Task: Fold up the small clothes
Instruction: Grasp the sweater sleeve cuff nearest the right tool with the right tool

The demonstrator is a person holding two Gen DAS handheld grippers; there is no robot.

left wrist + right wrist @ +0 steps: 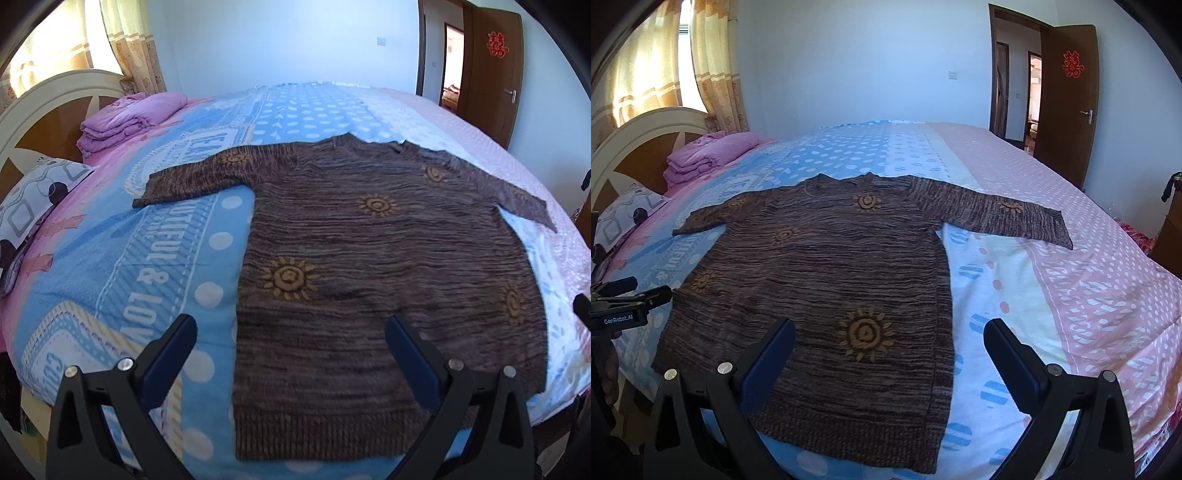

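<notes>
**Sweater laid flat, folding not yet begun**

Sweater (376, 251) of brown knit with orange sun motifs lies spread face-up on the bed (110, 258), hem toward the cameras and collar toward the far side. By my reading, no fold has been made: the task looks to be at its very start, with only the laying-out done.

Going left to right: the folded pink blanket (129, 118) and a patterned pillow (40, 199) sit near the headboard, well apart from the garment. The left sleeve (192, 177) stretches out flat over the blue part of the sheet. The left hand-held gripper (291, 332) hovers over the lower left hem with its fingers spread wide, pinching nothing. The body of the sweater lies smooth between the sleeves. The right hand-held gripper (890, 336) hangs over the lower right edge, likewise spread wide and empty. The right sleeve (1004, 214) reaches out across the pink dotted part of the sheet.

Left to do, I judge: bring both sleeves in over the body, then fold the body itself into a compact shape.
</notes>
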